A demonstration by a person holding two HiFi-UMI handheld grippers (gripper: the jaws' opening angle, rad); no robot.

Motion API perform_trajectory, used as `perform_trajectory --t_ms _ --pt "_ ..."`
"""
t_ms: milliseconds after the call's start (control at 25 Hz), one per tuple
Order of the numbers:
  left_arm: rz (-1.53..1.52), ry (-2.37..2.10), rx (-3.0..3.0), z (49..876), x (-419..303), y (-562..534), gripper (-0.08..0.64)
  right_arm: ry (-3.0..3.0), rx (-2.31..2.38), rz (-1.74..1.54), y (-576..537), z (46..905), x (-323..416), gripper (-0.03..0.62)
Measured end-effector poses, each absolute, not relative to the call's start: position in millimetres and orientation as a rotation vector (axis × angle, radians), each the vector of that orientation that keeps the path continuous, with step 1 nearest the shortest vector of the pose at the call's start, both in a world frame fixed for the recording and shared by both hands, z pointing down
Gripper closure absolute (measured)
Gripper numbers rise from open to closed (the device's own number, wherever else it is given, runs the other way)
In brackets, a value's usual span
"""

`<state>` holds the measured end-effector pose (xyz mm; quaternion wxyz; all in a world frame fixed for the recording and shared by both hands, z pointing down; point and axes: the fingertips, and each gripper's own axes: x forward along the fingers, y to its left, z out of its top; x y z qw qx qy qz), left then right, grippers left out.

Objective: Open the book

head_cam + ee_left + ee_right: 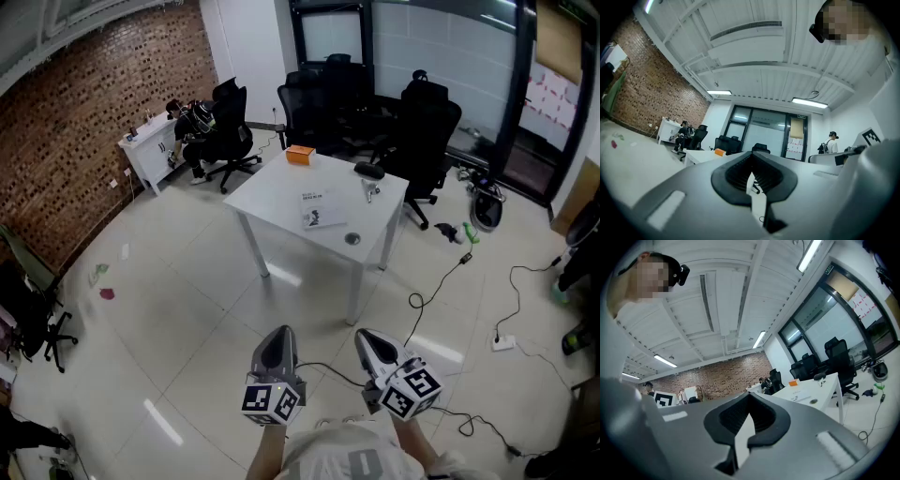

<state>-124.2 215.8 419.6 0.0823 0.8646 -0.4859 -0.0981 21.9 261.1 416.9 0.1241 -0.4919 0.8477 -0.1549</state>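
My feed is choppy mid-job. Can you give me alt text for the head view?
A closed book lies on a white table across the floor, far beyond the left gripper and right gripper, both held low, shut and empty. An orange box also sits on the table, with black office chairs behind it.
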Motion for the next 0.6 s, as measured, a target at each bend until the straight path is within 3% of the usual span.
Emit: perform_trajectory --t_ms 600 --pt "-0.257 -1.342 2.614 426 -88 221 0.548 2.443 -1.502 -0.401 273 416 40 0.591"
